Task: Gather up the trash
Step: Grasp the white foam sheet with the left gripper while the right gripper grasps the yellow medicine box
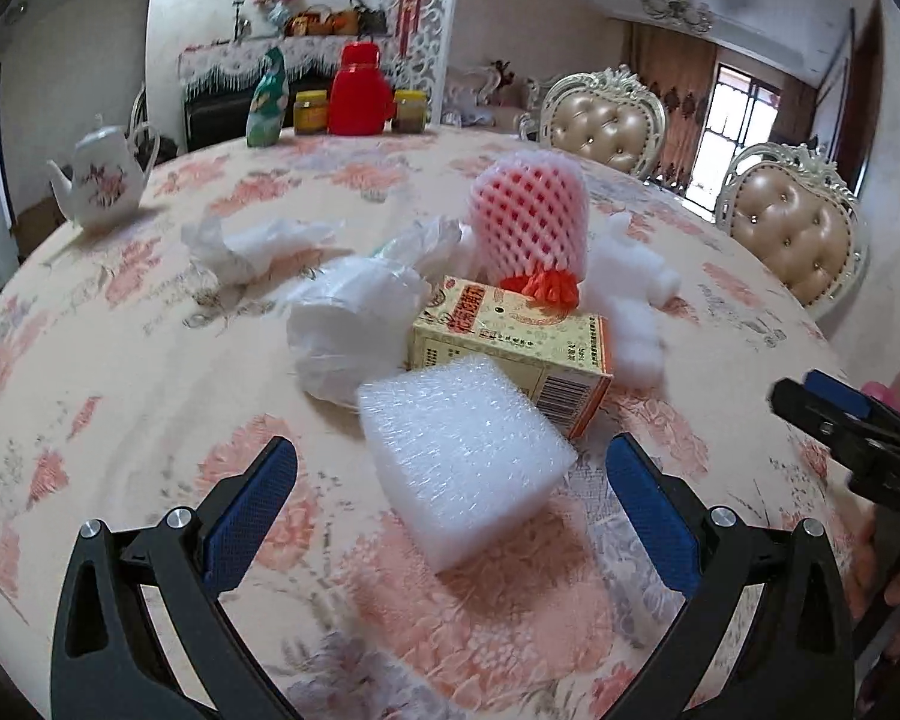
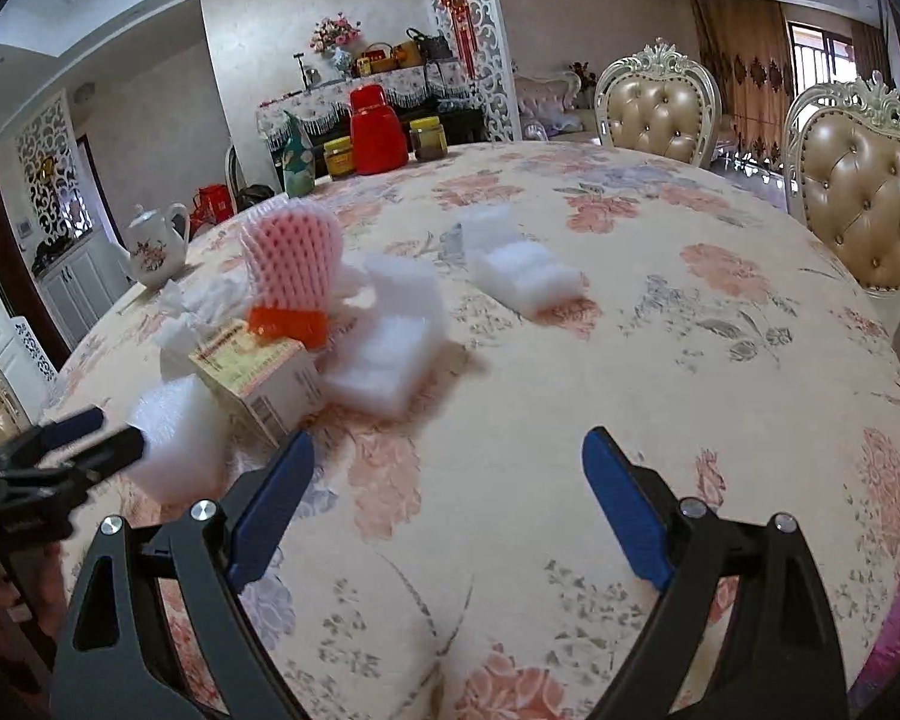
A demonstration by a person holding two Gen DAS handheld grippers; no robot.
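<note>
Left claw (image 1: 450, 516): your fingers stand wide apart and empty, aimed down at the tabletop (image 1: 120, 360). The white foam block (image 1: 465, 468) lies dead ahead at twelve o'clock, between and just beyond the blue pads (image 1: 252, 516), untouched. Its long axis runs roughly from ten to four o'clock, so the fingers already straddle its shorter width. Your left hand is the nearer one to it.

Right claw (image 2: 447, 504): equally spread, nothing between the fingers, bare cloth beneath. From here the litter sits at ten to eleven o'clock; a lone foam strip (image 2: 525, 276) lies at twelve o'clock, well apart from the claw.

Behind the foam block, touching it, is the yellow carton (image 1: 510, 348); a crumpled plastic bag (image 1: 348, 324) lies at its nine o'clock, and a pink foam net sleeve (image 1: 528, 222) stands upright behind it. More white foam (image 1: 630, 312) rests at the carton's three o'clock.

Containers: no bin or sack for the trash can be made out. The teapot (image 1: 99, 180) and red flask (image 1: 357, 93) at the far rim are closed; contents unseen.
</note>
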